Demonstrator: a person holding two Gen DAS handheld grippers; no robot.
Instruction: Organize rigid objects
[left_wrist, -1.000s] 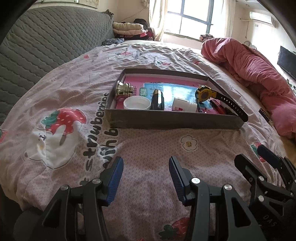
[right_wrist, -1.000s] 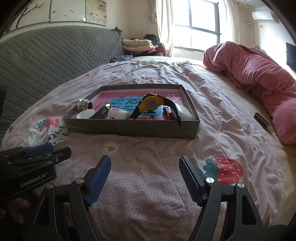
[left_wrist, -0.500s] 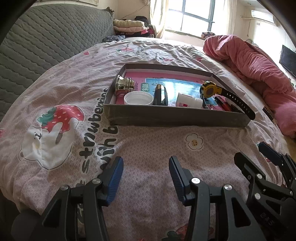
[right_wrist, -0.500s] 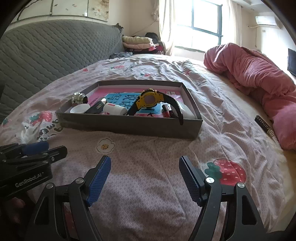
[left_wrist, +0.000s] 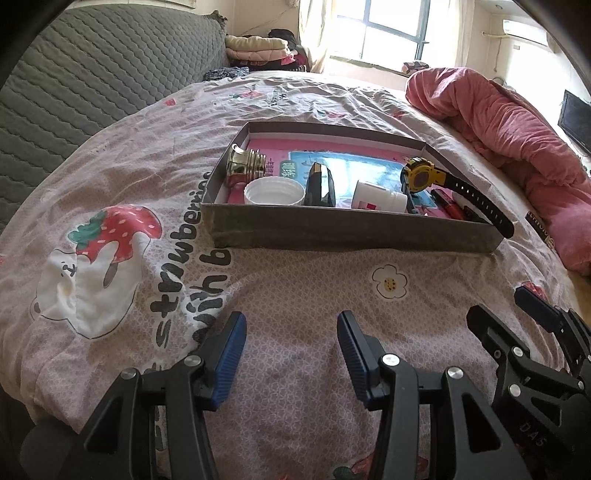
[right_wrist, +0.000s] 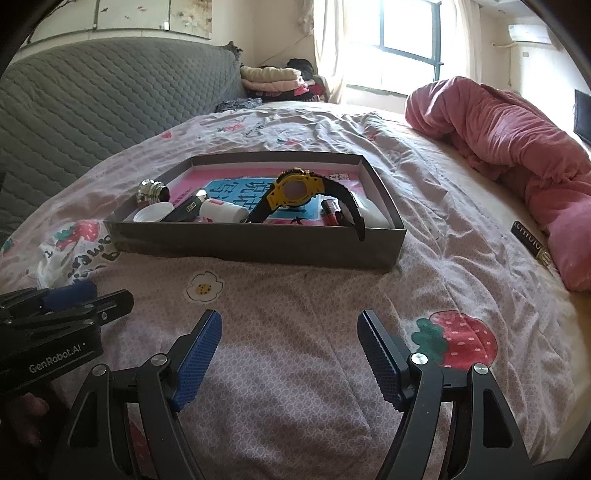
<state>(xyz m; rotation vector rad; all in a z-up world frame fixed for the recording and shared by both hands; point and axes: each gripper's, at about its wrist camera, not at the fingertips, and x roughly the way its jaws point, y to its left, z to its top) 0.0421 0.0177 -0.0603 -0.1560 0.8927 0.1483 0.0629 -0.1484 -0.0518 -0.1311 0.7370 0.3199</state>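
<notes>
A shallow grey box (left_wrist: 351, 230) (right_wrist: 255, 242) lies on the bed ahead of both grippers. Inside it are a gold metal cap (left_wrist: 245, 162) (right_wrist: 149, 190), a white lid (left_wrist: 273, 192) (right_wrist: 151, 213), a black lighter (left_wrist: 320, 184) (right_wrist: 186, 210), a white bottle (left_wrist: 378, 195) (right_wrist: 221, 211), a yellow watch with a black strap (left_wrist: 421, 177) (right_wrist: 295, 190) and a red item (left_wrist: 448, 206) (right_wrist: 330, 214). My left gripper (left_wrist: 291, 332) is open over the sheet, empty. My right gripper (right_wrist: 290, 334) is open and empty too.
A black bar with lettering (right_wrist: 530, 242) (left_wrist: 539, 227) lies on the sheet right of the box, beside a pink duvet (right_wrist: 517, 140). A grey quilted headboard (left_wrist: 81, 81) runs along the left. Folded clothes (right_wrist: 273, 77) sit by the window.
Both views have shifted slightly, so the box sits a little lower in them. Both grippers stay open and empty, and nothing in the box has moved.
</notes>
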